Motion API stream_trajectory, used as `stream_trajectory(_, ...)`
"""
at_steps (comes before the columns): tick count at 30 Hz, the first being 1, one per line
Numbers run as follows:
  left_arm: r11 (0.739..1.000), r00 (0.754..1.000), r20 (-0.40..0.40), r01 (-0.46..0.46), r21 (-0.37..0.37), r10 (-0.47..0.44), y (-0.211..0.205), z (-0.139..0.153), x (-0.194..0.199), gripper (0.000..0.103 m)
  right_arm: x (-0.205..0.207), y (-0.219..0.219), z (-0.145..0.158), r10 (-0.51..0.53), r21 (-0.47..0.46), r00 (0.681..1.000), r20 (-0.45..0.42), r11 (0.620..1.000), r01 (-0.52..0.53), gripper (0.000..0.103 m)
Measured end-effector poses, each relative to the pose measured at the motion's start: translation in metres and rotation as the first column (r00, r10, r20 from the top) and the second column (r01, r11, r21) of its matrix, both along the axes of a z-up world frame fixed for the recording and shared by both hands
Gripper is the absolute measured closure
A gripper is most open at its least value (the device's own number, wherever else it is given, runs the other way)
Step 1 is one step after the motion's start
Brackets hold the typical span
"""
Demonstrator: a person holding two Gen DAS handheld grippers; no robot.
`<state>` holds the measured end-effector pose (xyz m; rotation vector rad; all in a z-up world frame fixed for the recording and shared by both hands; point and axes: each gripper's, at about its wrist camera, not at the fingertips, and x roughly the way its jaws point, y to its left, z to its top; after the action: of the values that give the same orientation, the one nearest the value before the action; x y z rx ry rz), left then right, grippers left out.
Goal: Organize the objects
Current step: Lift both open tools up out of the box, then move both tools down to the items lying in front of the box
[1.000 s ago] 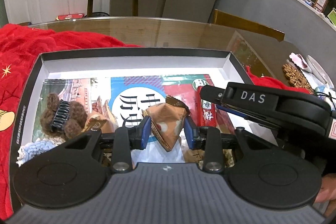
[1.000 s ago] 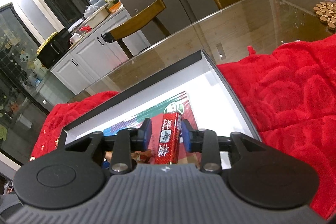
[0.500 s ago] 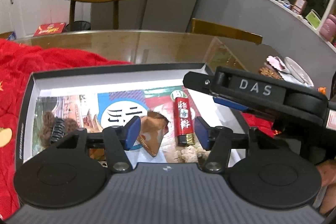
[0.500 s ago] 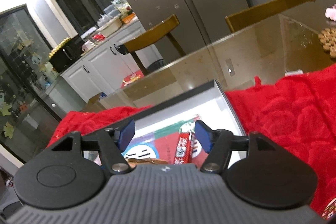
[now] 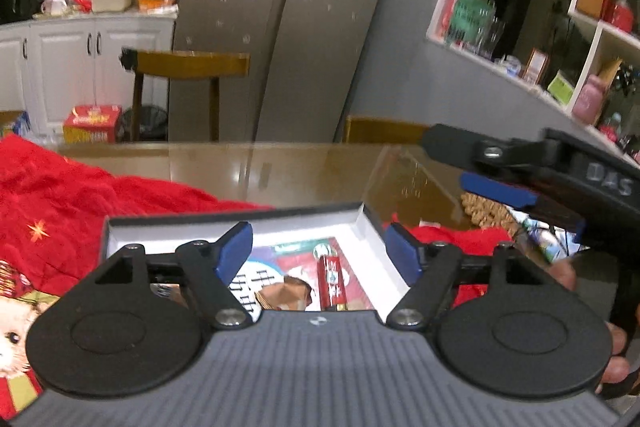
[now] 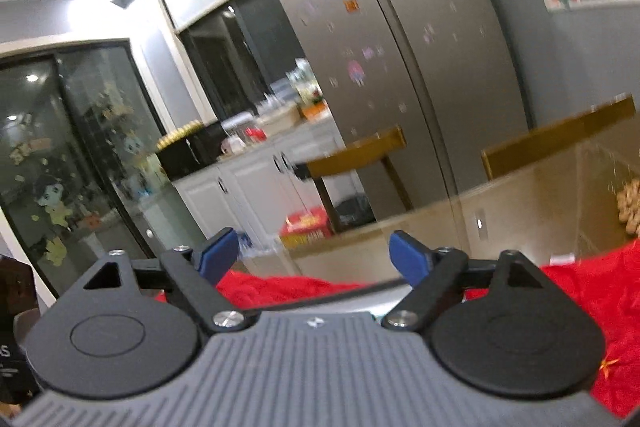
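A black box with white inner walls sits on a red cloth on a glass table. Inside it lie a brown snack packet and a red stick-shaped packet on printed paper. My left gripper is open and empty, raised above the box's near side. My right gripper is open and empty, lifted high and pointing over the table's far edge. It also shows at the right of the left wrist view. Only the box's rim shows in the right wrist view.
Wooden chairs stand behind the glass table. A fridge, white cabinets and wall shelves lie beyond. A woven mat lies on the table to the right of the box.
Both grippers opened, let go of the brown packet and the red stick packet in the box, then rose and pulled back from it.
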<state>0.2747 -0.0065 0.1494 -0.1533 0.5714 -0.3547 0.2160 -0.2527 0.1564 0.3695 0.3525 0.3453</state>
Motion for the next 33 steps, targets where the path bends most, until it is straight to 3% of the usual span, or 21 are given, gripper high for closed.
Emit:
stream_trajectory(8,0.998,0.991,0.125,-0.055,0.021,0.052,0.021,0.043,-0.072,0.023,-0.055,-0.001,0.031,-0.017,-0.019,0.994,0.104,1.0,0.019,0.005)
stream_trajectory(12,0.996,0.977,0.2,-0.078,0.038,0.069,0.03,0.065,-0.113,0.023,-0.074,-0.005,0.036,0.01,0.011,0.993,0.116,1.0,-0.011,0.002)
stream_trajectory(17,0.997,0.962,0.267,-0.067,0.042,0.054,0.033,0.074,-0.161,0.022,-0.099,-0.001,0.032,0.022,-0.019,0.989,0.146,1.0,-0.019,0.0)
stream_trajectory(26,0.986,0.935,0.337,-0.144,0.085,0.107,0.037,0.042,-0.21,0.022,-0.119,0.004,-0.008,-0.007,-0.05,0.989,0.148,0.999,0.014,0.0)
stream_trajectory(33,0.984,0.962,0.245,-0.149,0.096,0.122,0.045,-0.027,-0.199,0.022,-0.111,0.011,-0.067,0.01,-0.129,0.999,0.034,0.992,-0.006,0.0)
